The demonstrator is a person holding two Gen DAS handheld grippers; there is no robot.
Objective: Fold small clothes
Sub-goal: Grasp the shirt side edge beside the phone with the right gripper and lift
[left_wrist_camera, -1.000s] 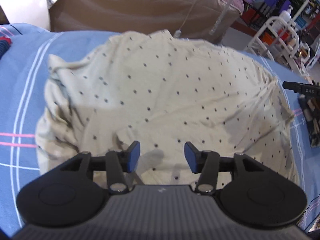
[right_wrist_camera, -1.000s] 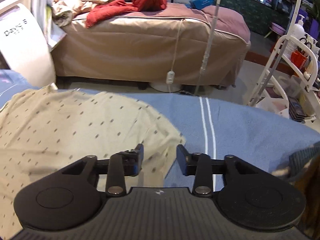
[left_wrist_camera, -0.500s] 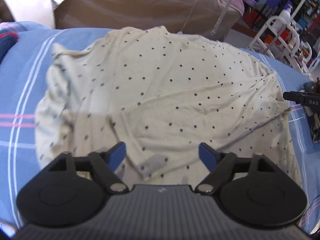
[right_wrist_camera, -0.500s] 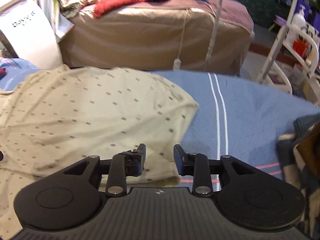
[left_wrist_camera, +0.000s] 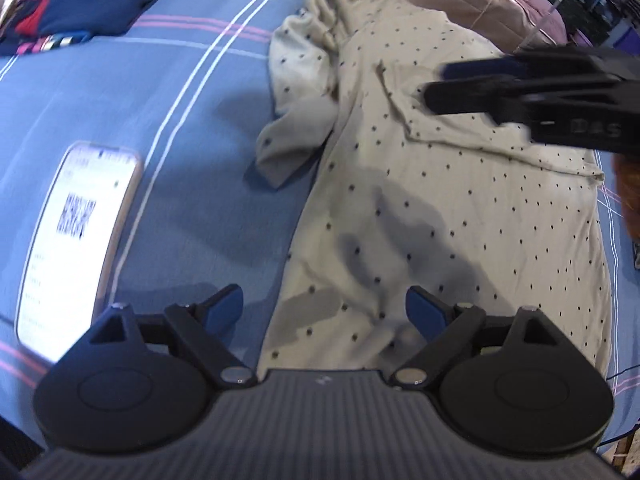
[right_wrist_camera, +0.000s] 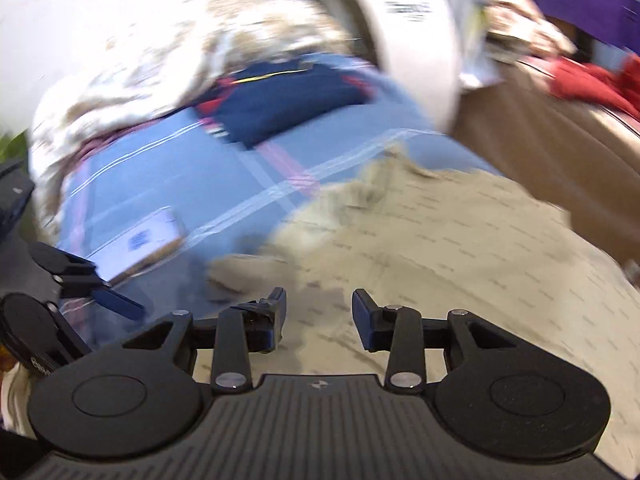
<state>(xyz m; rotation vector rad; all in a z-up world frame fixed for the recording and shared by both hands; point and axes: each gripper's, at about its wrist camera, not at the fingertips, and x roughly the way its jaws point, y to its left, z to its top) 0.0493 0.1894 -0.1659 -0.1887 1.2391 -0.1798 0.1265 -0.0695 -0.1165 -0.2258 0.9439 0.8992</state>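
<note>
Mostly flat, the cream dotted shirt [left_wrist_camera: 460, 208] lies on the blue striped sheet [left_wrist_camera: 192, 120], one sleeve bunched at its 10 o'clock. Phone [left_wrist_camera: 76, 236] at 9 o'clock, apart; navy garment [left_wrist_camera: 84, 0] beyond. Left gripper [left_wrist_camera: 324, 312] wide apart, empty; right gripper [right_wrist_camera: 319, 316] part-open, holding nothing.
</note>
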